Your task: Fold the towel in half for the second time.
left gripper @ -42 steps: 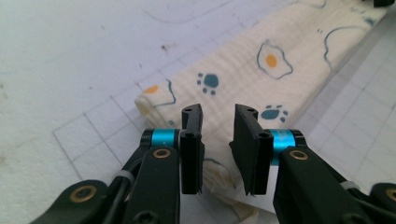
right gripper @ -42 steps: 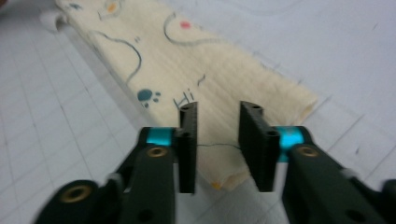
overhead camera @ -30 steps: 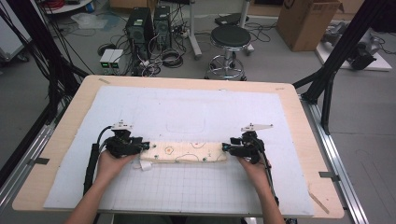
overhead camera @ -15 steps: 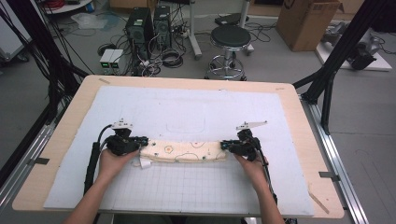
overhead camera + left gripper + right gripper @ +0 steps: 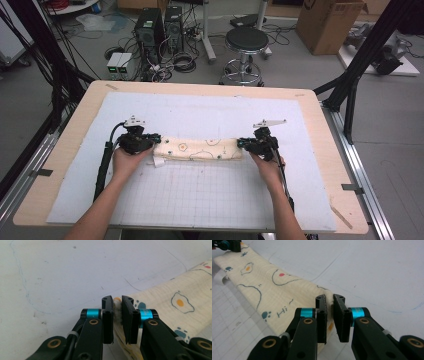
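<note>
A cream cloth point(image 5: 197, 149) printed with fried eggs and paw marks lies folded into a long strip across the white mat. My left gripper point(image 5: 150, 141) is shut on its left end. In the left gripper view the pads point(image 5: 108, 315) pinch the bunched edge of the cloth point(image 5: 175, 300). My right gripper point(image 5: 243, 143) is shut on the right end, and the right gripper view shows the cloth point(image 5: 274, 287) squeezed between its pads point(image 5: 322, 315). Both pairs of jaws have just been closing onto the cloth, then eased a touch.
The white gridded mat point(image 5: 200, 200) covers most of the wooden table point(image 5: 75, 130). A white tag point(image 5: 159, 161) hangs from the cloth's left end. Beyond the far edge stand a stool point(image 5: 245, 47) and computer cases point(image 5: 157, 25); black frame posts flank the table.
Both grippers closed on the cloth's ends and moved toward the far side of the table, carrying the strip with them.
</note>
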Motion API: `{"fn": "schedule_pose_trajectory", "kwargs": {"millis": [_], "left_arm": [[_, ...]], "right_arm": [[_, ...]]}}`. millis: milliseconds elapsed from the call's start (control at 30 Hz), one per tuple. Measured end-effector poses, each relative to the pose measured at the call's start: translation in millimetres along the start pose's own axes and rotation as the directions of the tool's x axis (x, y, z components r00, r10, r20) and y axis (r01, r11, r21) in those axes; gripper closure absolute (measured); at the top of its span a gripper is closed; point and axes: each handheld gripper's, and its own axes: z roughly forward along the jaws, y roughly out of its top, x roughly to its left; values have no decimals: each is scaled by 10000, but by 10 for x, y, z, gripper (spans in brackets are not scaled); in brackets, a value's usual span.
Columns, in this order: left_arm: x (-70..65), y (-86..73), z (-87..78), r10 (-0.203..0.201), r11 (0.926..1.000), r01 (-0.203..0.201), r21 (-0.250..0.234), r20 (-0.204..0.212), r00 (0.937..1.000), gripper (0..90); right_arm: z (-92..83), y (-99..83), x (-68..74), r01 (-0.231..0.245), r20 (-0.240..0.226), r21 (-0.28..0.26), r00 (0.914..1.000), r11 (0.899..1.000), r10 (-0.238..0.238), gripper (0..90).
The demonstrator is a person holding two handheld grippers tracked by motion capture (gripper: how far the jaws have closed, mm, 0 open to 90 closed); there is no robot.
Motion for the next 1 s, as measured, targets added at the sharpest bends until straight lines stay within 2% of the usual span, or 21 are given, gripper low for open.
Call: {"fn": "schedule_pose_trajectory", "kwargs": {"millis": [33,100,167,233,300,467,533,767,1000], "left_arm": [[7,-7,15,-58,10000,58,34,-74,10000,772],[31,-19,22,-64,9998,66,176,-103,9999,708],[50,-19,-1,21,9998,-20,190,-2,10000,676],[51,-9,-38,-36,10000,36,15,68,10000,638],[34,1,-75,62,10000,-61,-59,150,9999,629],[-27,5,-156,410,9991,-406,-115,385,9984,604],[-42,4,-189,576,9983,-572,-112,420,9975,597],[-49,-43,-303,558,9977,-534,-414,589,9967,572],[-38,-138,-337,617,9977,-599,-305,605,9963,544]], "right_arm": [[18,-8,-18,9,47,40,10000,10000,-9,784],[39,-23,-50,-155,190,56,9997,9999,154,685],[19,-30,-72,-388,52,-55,9992,9992,388,654],[-11,-24,-75,-359,128,-215,9993,9991,362,619],[-39,-21,-77,-362,70,-356,9993,9987,365,598],[-77,-20,-20,-345,44,-244,9994,9991,346,523],[-91,-17,9,-199,50,-259,9998,9995,201,496],[-170,-5,73,-46,27,-410,10000,9991,47,411],[-183,1,121,158,34,-437,9999,9989,-157,332]]}}
